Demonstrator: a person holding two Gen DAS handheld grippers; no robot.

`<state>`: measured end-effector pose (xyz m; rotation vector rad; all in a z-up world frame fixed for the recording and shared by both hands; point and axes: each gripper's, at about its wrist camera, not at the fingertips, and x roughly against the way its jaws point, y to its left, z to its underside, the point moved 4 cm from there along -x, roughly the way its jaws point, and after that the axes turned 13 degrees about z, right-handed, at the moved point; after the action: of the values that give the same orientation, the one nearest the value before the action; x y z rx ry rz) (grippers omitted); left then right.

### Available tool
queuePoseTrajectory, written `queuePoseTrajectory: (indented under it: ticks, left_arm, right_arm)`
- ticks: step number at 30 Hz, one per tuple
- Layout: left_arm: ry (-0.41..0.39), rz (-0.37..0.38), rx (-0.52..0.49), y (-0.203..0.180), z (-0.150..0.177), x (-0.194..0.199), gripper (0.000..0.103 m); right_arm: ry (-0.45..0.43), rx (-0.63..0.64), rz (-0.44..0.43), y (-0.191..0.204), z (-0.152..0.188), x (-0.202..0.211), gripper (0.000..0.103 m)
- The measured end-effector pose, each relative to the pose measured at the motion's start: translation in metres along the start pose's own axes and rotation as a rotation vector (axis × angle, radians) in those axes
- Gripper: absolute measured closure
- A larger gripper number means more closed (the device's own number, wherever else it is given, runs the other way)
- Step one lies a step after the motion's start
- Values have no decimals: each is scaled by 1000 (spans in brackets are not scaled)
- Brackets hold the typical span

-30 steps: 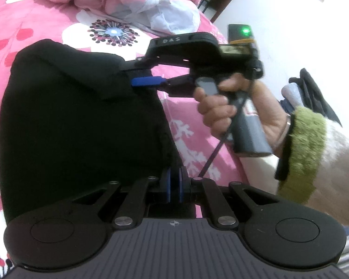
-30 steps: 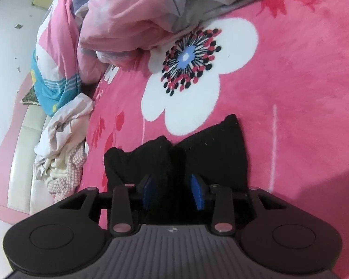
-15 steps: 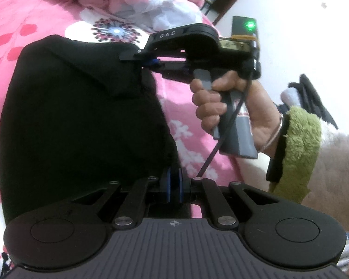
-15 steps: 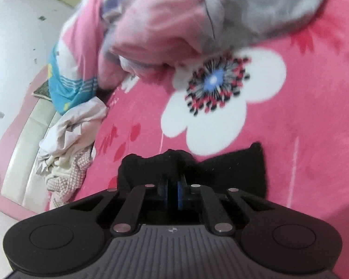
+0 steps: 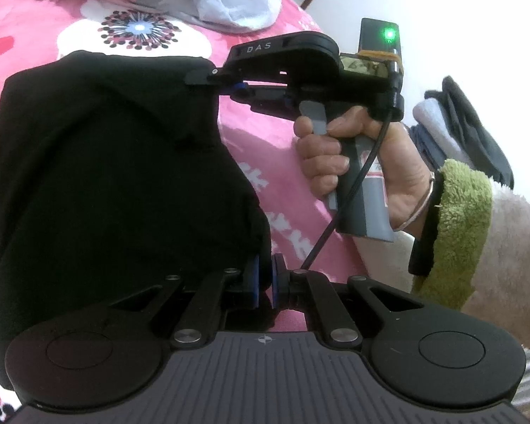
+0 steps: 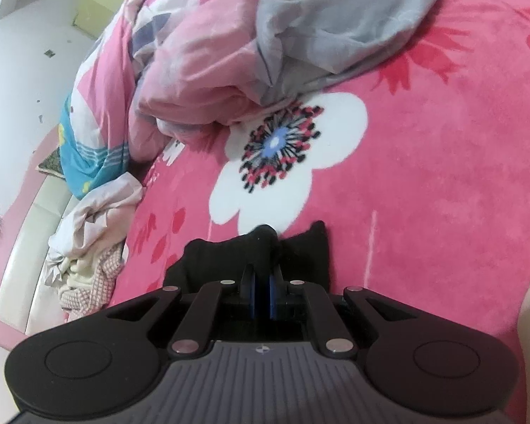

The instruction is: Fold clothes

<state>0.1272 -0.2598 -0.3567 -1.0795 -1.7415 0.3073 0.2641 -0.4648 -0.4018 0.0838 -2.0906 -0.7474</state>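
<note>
Item one, the largest: a pink floral blanket point(image 6: 441, 183) covering the bed, which we use as our folding surface. Item two: a heap of pink and grey bedding point(image 6: 251, 46), pushed to the far end, well apart from the work, presumably to leave room for it. Item three: the black garment point(image 5: 109, 183), spread on the blanket near our side, its right edge raised and puckered because we hold it at two places along that side. Item four: the right gripper point(image 5: 229, 83), seen from the left wrist camera with the hand on its trigger; its blue pads are pressed together on a bunched far corner of the garment point(image 6: 261, 243), lifted a little above the blanket. Item five: the left gripper point(image 5: 264, 281), its fingers likewise closed, pinching the near corner of the same edge. We judge the paired grips are meant to carry this edge across the cloth as one straight fold; the fold itself is not yet laid.
</note>
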Motion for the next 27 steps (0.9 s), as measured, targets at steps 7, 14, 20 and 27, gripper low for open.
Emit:
queuePoseTrajectory:
  ticks: [7,14,20,27]
  left_arm:
    - [59,-18,114,20,1,-11,74]
    - [38,36,173,16,-2,20,49]
    - [58,61,194,21,13,51,47]
    - [136,-169,48,48,37,85,55]
  right_arm:
    - [78,-60,37,-25,4,-14,77]
    - [81,-136,65,-47,24,40,58]
    - [108,-217,104,-50,75,92,59]
    - [117,-148,208,-10,126,126,65]
